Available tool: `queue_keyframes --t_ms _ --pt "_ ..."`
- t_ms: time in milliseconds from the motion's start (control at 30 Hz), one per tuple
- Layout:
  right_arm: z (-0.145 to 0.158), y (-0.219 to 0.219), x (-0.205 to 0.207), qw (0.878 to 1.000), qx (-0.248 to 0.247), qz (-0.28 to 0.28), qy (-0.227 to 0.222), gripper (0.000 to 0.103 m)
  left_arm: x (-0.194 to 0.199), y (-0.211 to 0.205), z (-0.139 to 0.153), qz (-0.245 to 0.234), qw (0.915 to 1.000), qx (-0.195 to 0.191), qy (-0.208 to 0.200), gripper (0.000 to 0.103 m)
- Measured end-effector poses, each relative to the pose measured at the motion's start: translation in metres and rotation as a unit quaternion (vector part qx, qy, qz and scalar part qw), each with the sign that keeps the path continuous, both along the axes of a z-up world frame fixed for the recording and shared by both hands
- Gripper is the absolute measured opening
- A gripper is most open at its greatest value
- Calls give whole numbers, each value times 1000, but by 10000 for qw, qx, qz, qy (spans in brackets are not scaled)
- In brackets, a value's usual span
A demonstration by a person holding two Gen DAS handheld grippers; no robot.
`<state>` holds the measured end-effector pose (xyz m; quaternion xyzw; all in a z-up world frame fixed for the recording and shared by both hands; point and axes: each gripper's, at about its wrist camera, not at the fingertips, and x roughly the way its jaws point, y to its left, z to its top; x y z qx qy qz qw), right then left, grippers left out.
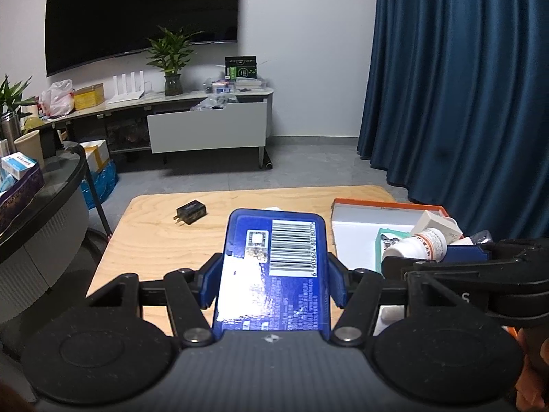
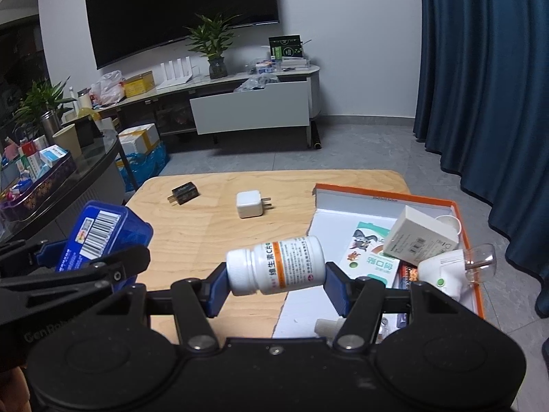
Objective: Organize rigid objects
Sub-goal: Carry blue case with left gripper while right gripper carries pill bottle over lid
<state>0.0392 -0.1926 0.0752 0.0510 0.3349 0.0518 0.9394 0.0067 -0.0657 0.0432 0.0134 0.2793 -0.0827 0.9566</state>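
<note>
Left gripper (image 1: 274, 281) pinches blue box (image 1: 274, 267); right gripper (image 2: 276, 283) clamps white bottle (image 2: 276, 265) end to end. Round bottle might pivot and slip over orange tray (image 2: 471, 240)

Blue barcoded tin (image 1: 274, 267) held flat above the table; white orange-labelled pill bottle (image 2: 276, 269) held sideways beside the box

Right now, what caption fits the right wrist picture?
Right tool holds a white pill bottle sideways above the wooden table, beside the orange box.
</note>
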Motion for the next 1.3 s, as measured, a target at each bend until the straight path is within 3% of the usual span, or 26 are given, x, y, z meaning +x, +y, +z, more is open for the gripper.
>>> queue_keyframes --t_ms 1300 --pt "1 -80 -35 9953 96 -966 -19 71 -1 -60 1 -1030 9946 100 -113 62"
